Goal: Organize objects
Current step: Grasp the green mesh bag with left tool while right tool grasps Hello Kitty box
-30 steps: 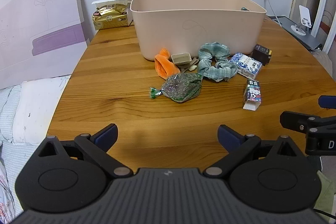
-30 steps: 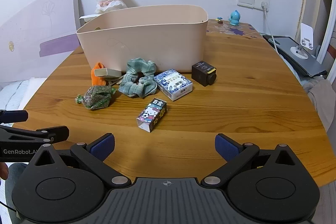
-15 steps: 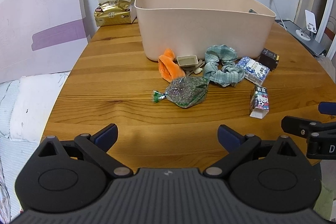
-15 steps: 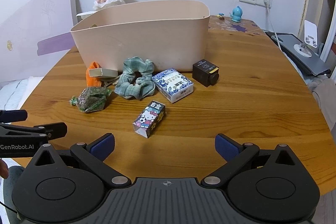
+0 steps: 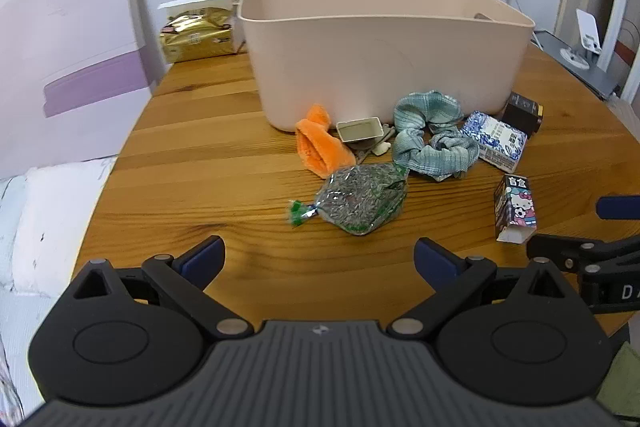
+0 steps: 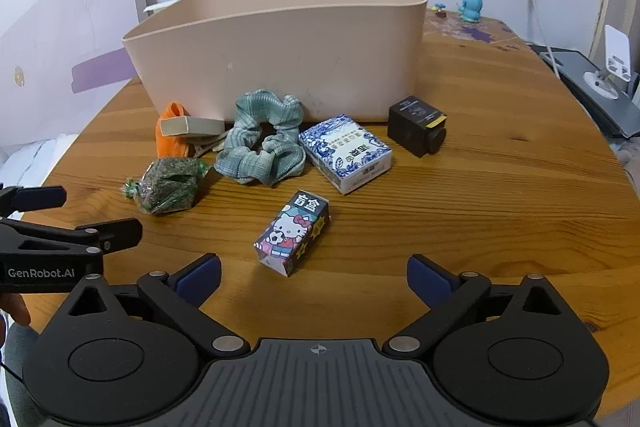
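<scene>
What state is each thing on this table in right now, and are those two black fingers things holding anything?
Left gripper: open, empty.
Right gripper: open, empty.
Beige bin: upright, lidless.
Hello Kitty box: lying flat, near end flap open.
Blue-patterned box: lying flat, closed.
Black box: upright beside the bin.
Green scrunchie: bunched, against the bin.
Plastic bag: full, twisted shut.
Orange cloth: crumpled.
Small tray: tipped on its side.
</scene>
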Tool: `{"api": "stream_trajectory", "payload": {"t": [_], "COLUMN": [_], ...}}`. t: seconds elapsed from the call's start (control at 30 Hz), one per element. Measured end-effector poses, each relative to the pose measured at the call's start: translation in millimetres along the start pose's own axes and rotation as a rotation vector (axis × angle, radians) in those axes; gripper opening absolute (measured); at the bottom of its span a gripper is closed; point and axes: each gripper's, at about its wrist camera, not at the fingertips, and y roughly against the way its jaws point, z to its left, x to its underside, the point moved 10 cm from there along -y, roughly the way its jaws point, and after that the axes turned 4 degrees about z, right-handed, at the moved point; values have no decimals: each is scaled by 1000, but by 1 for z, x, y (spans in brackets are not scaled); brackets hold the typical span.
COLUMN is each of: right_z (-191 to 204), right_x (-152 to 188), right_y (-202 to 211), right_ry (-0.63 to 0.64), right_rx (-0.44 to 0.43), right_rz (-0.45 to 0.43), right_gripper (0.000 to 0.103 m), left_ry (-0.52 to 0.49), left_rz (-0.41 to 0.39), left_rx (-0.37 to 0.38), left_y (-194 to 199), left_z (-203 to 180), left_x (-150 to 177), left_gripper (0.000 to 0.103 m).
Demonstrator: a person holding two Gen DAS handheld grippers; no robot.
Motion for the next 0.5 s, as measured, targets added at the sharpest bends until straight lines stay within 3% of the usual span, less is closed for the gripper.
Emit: {"api": "stream_trajectory", "payload": {"t": [0.3,0.5], "right_z": [5,11], "right_x": [-9,-15], "right_y": [-29,-36], "right_ry": [8,59], "right_rx": [5,31], "right_rz": [42,20], "right_gripper": [91,85], "left_ry": [-34,-72], "left_rz": [10,25], "left_rx": [54,96], "left_y": [-30,-55], "left_z": [0,-6], "left_x": [-15,-27], "left_gripper": [101,100]}}
